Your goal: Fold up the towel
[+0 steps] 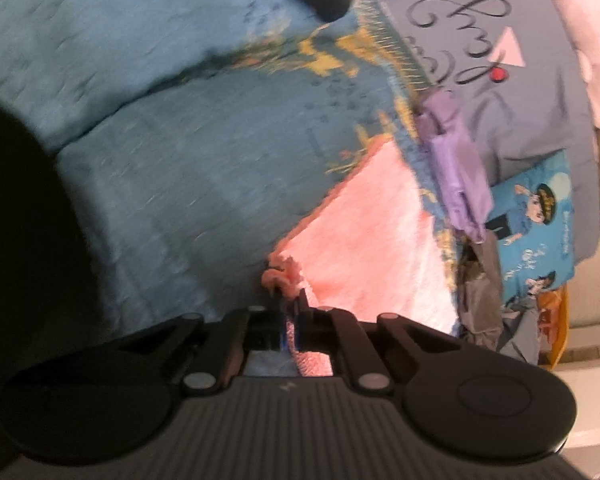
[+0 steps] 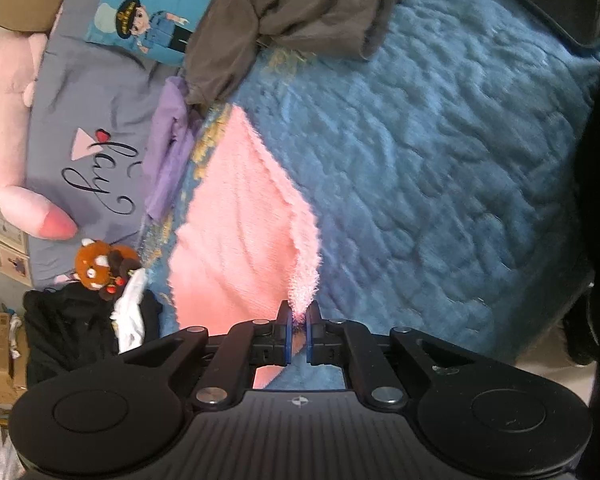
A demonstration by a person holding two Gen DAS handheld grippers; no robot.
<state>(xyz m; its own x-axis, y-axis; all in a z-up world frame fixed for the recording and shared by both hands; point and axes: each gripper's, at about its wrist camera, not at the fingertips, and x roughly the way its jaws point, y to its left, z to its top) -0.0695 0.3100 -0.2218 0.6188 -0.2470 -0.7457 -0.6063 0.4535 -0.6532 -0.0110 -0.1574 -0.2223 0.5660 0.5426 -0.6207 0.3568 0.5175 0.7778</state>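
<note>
Right wrist view is showing the pink towel (image 2: 240, 216) lying on the blue quilted bedspread (image 2: 440, 160), with its near corner rising into the right tool (image 2: 299, 330), whose blue pads are closing on a tuft of the pile. From that pinch the cloth is running away from the tool toward the far left, so its long axis is lying far-to-near and slightly slanted; its serrated right edge is pointing up the bed toward the brown garment (image 2: 284, 12).

Left wrist view is giving the mirror case: the left tool (image 1: 288, 312) is gripping a bunched corner of the pink towel (image 1: 364, 240), and the sheet is spreading off to the far right of it. Motion blur is softening this view, so how much cloth sits between the jaws is hard to tell.

Each hand is therefore holding one near corner, and the free end of the towel is lying at the far side of both. Judging from that, the coming move is turning on carrying both corners together away along the long axis to meet the far edge.

Just beyond the towel a purple cloth (image 2: 172, 148) is lying beside it, then a grey pillow (image 2: 96, 92) with script lettering, and a small brown plush toy (image 2: 100, 268) at the near left.
</note>
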